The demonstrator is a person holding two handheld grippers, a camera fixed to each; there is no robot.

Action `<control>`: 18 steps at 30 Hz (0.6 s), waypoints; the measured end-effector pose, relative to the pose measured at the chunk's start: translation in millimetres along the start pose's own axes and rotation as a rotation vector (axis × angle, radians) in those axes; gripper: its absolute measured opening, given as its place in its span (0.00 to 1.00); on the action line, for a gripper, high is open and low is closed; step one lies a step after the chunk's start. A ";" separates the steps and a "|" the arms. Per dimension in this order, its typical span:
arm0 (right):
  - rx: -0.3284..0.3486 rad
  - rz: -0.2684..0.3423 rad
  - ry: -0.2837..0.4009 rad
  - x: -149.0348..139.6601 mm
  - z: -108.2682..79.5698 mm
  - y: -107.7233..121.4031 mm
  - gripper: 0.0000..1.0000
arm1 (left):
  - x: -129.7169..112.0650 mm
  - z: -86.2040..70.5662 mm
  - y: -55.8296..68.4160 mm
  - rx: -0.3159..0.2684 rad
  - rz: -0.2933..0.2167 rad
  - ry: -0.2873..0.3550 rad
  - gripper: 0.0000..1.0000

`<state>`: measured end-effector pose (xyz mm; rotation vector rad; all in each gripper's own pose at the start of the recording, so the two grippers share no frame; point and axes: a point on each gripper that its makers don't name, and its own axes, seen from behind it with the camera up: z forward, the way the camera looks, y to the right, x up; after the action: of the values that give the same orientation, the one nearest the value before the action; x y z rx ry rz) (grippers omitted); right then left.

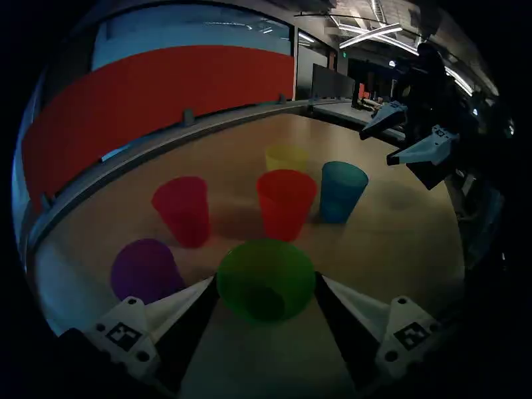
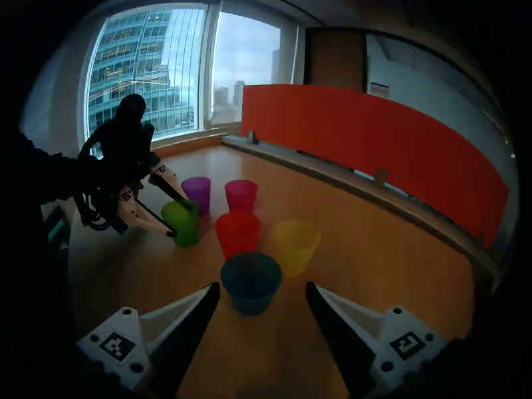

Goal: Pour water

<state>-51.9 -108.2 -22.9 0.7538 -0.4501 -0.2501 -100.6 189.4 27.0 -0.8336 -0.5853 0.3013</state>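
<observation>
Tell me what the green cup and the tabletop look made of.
The green cup looks like translucent plastic, frosted finish: light glows through its wall. The tabletop looks like wood or wood-look laminate, smooth, low sheen: tan, softly reflective.

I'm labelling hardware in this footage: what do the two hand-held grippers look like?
The left hand-held gripper and right hand-held gripper each have two white wedge-shaped fingers with black inner faces, tapering to points. Each finger base carries a square black-and-white marker and small dark screws. In the right gripper view, the person's sleeve looks dark.
</observation>
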 end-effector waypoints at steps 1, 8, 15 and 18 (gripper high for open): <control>0.000 -0.001 -0.001 -0.3 0.1 0.0 1.00 | 0.1 0.5 -0.2 0.002 0.000 0.000 0.95; -0.004 -0.005 -0.007 -1.6 2.0 0.1 1.00 | 0.2 0.9 -0.7 0.007 0.000 0.001 0.87; 0.000 -0.007 -0.013 -4.0 5.7 -2.2 1.00 | 1.8 -1.6 -0.9 0.009 -0.001 0.008 0.87; 0.002 -0.010 -0.017 -6.4 8.3 -3.7 1.00 | 4.5 -3.8 -1.4 0.008 -0.004 0.016 0.87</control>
<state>-61.7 -113.3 -22.2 0.7563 -0.4625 -0.2651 -94.7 188.3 27.7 -0.8263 -0.5701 0.2932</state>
